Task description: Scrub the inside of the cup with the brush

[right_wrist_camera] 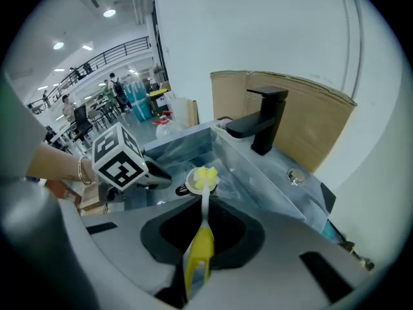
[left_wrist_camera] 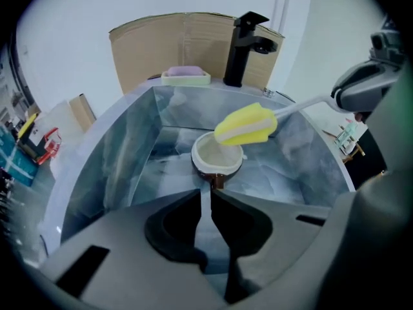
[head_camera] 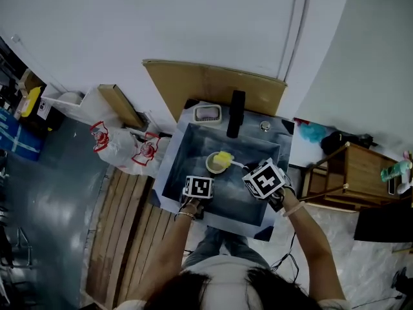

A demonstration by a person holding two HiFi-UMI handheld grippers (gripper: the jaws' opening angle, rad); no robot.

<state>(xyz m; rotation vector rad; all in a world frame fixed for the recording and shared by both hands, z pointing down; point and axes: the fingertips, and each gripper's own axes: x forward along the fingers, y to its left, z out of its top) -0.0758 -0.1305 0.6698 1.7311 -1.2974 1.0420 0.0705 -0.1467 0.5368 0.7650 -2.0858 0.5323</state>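
Note:
A cream cup (head_camera: 215, 165) (left_wrist_camera: 217, 157) stands upright on the floor of the grey sink (head_camera: 191, 148), its dark handle turned toward my left gripper (left_wrist_camera: 205, 192). The left gripper (head_camera: 198, 187) hovers just short of that handle. Its jaws stand a narrow slit apart with nothing between them. My right gripper (head_camera: 264, 180) (right_wrist_camera: 205, 204) is shut on the yellow handle of the brush (right_wrist_camera: 200, 254). The brush's yellow sponge head (head_camera: 224, 158) (left_wrist_camera: 246, 124) (right_wrist_camera: 206, 176) hangs over the cup's rim at its right side.
A black faucet (head_camera: 236, 113) (left_wrist_camera: 245, 47) and a soap dish (head_camera: 208, 113) (left_wrist_camera: 186, 76) stand on the sink's back edge, with cardboard (head_camera: 193, 82) against the wall behind. Plastic bags (head_camera: 122, 144) lie on the floor at the left. A wooden table (head_camera: 355, 166) stands at the right.

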